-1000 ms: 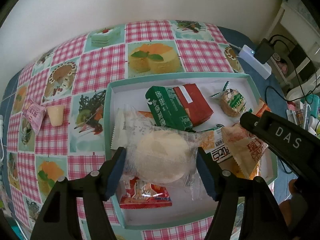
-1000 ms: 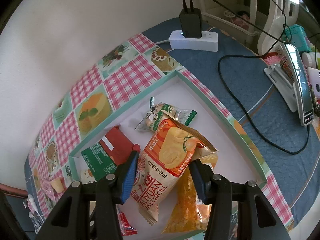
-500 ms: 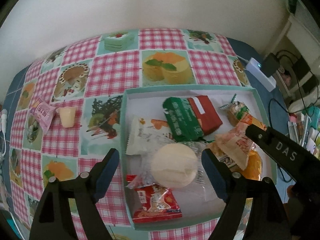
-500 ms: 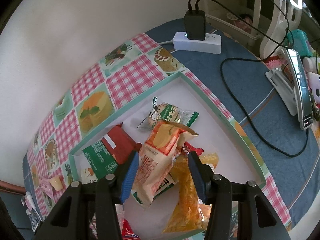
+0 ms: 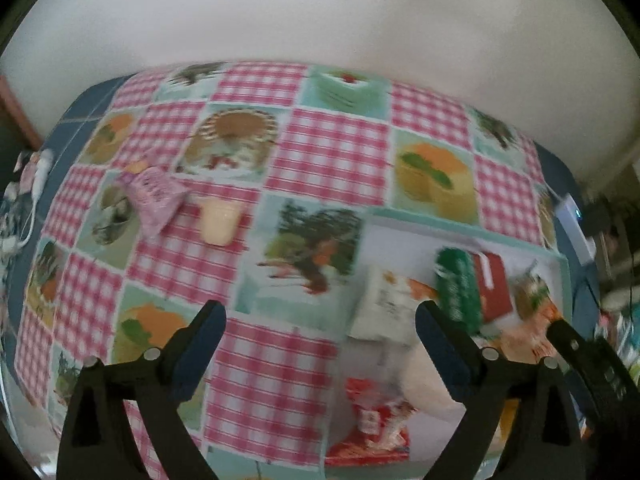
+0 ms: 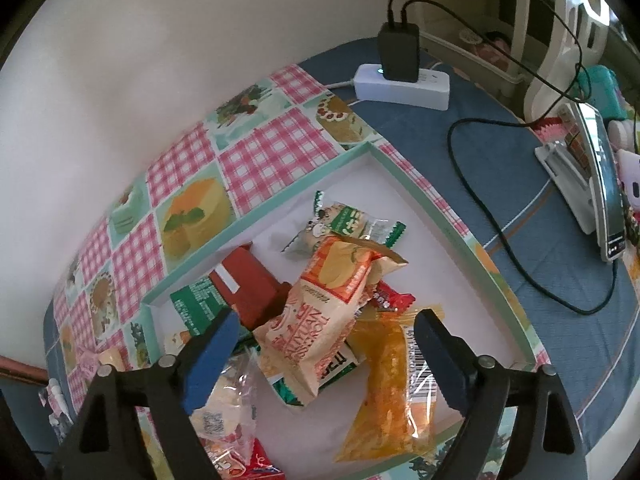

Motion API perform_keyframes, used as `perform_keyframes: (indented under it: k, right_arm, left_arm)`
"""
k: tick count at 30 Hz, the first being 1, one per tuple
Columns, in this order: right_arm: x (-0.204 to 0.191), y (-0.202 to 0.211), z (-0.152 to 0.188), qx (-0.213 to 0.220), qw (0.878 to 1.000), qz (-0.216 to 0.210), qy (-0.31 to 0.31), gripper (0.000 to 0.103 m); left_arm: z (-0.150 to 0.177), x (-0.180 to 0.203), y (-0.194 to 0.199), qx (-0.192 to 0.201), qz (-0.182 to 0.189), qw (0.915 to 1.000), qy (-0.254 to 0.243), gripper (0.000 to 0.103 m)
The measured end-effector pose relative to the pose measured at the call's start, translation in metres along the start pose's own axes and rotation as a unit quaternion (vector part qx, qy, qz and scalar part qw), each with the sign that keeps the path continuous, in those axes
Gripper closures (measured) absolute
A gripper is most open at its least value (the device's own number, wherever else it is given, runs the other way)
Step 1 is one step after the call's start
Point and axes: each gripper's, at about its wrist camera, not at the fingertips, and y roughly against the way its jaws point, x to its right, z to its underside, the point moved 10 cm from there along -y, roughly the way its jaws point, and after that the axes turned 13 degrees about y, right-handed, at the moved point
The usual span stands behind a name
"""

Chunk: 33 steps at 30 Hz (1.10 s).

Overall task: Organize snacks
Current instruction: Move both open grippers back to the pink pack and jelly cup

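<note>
My left gripper [image 5: 320,320] hangs over the checked tablecloth, left of the mint-rimmed tray [image 5: 440,220]. Its jaws are opening wide and hold nothing. The view is blurred. A pink sachet [image 5: 154,194] and a small jelly cup [image 5: 219,220] lie on the cloth ahead of it. The round pastry in clear wrap [image 5: 424,380] rests in the tray beside the right finger. My right gripper [image 6: 326,328] stands over the tray [image 6: 440,224], jaws opening. The cream-and-orange roll bag [image 6: 324,312] lies loose between them, untouched by the pads, on top of an orange bag [image 6: 392,392].
In the tray also lie a red-and-green box [image 6: 240,288], a green-wrapped snack [image 6: 344,220] and a red packet [image 5: 376,420]. Right of the tray, on blue cloth, sit a power strip with charger [image 6: 400,88], a black cable [image 6: 480,216] and a phone on a stand [image 6: 600,184].
The left gripper let go of the round pastry, opened wide and swung left out over the tablecloth. The right gripper opened and the roll bag dropped onto the pile.
</note>
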Motion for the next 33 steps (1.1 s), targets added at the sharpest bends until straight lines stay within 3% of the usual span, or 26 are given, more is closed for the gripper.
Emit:
perform_keyframes:
  k: [6,21,33]
  right_arm:
    - [-0.017,0.006,0.001,0.008,1.000,-0.003,0.021,0.000]
    - [-0.083,0.032,0.011,0.025,0.996,-0.027,0.083,0.000]
    - [-0.163,0.038,0.034,0.021,0.985,-0.055,0.161,0.000]
  left_arm:
    - [-0.015,-0.031,-0.003,0.008,-0.016,0.9989,0.044,0.007]
    - [-0.041,-0.110,0.000,0.007,-0.051,0.9920,0.115,0.007]
    - [-0.069,-0.179,0.023,0.037,-0.075,0.9852,0.150,0.007]
